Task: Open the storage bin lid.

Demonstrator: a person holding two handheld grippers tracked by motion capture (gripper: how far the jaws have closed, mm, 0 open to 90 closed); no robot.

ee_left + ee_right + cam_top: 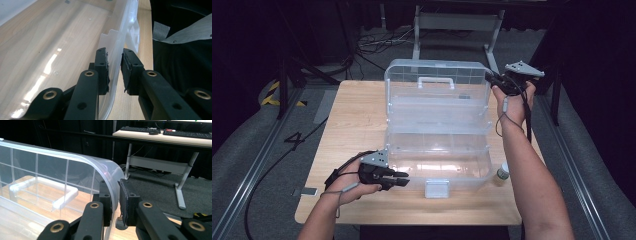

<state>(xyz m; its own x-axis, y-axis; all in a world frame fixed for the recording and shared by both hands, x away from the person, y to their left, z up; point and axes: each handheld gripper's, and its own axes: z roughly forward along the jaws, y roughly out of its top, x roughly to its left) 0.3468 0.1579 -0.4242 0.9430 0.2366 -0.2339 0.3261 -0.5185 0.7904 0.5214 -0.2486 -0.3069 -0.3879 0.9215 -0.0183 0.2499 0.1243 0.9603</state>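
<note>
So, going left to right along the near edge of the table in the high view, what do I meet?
Left hand-held gripper → latch on the front of the clear plastic box → small bottle → right forearm.

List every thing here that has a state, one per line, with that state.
Clear plastic toolbox: open, base flat on the table.
Toolbox lid: raised, standing upright at the back.
Front latch: undone, hanging at the base's front.
Small bottle: upright on the table, right of the box.
Left gripper: shut on the base's front wall.
Right gripper: shut on the lid's edge.
</note>
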